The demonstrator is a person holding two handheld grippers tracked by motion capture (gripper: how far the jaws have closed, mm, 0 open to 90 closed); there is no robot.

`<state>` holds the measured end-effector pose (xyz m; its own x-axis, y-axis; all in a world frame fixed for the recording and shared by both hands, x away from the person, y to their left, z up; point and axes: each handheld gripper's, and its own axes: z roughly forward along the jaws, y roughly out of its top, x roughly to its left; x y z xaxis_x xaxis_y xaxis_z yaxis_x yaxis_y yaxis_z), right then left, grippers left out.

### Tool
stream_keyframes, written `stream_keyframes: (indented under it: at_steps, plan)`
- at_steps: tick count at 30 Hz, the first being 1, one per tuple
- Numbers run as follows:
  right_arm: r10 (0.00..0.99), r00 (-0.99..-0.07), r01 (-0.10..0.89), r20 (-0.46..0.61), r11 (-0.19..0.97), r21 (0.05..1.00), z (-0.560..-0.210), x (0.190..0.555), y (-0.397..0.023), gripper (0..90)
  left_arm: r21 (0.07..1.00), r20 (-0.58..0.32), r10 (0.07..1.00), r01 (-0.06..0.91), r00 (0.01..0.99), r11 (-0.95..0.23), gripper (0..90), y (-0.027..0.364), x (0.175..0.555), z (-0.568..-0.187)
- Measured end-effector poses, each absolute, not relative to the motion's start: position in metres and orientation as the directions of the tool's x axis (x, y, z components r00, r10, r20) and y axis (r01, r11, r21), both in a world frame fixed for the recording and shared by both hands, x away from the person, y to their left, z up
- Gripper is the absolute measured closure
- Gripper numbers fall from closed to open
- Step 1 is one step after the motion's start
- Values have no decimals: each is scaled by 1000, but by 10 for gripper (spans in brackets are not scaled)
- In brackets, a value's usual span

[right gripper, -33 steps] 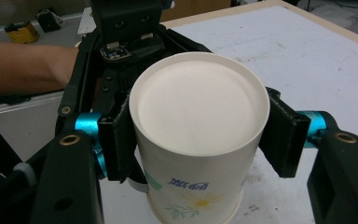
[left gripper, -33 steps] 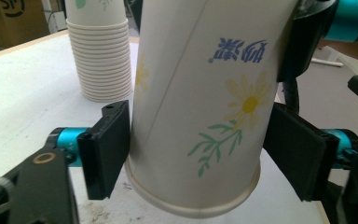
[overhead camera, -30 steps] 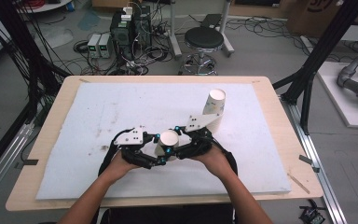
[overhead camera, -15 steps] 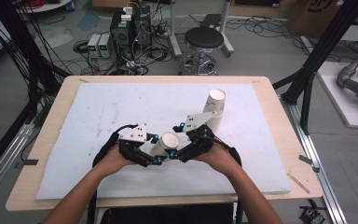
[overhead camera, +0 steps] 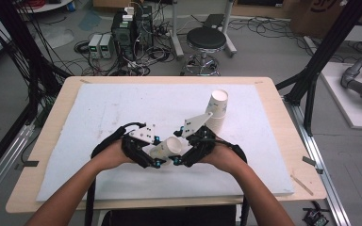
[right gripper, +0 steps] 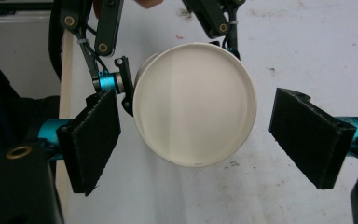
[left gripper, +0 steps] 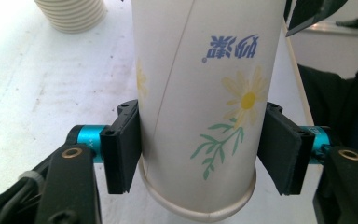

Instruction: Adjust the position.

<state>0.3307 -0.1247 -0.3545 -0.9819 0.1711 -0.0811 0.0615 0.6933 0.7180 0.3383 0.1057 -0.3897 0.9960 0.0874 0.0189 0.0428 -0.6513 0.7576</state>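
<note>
Black pads of my left tongs (left gripper: 196,154) clamp the paper cup (left gripper: 200,93) near its base, its long axis running away from them toward my right tongs (right gripper: 214,140), whose jaws have just been opening and now stand wide either side of the cup's mouth without touching. The cup is white with a yellow daisy, held above the tabletop (overhead camera: 122,101); a cup stack (overhead camera: 217,109) stands beyond the right tongs.

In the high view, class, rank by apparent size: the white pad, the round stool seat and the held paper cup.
1. white pad
2. stool seat, though it stands farther off
3. held paper cup
</note>
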Motion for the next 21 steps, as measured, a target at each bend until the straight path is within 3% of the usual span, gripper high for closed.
stream_keyframes:
  at_steps: [14, 21]
  plan:
    - [108, -990, 15, -93, 728, 685, -358, 330, -116, 167, 689, 10, 27, 13, 1000, -724, 357, 98, 341, -382]
    - [36, -992, -48, -117, 765, 642, -358, 328, -111, 270, 672, -8, 1, 6, 1000, -741, 358, 95, 340, -384]
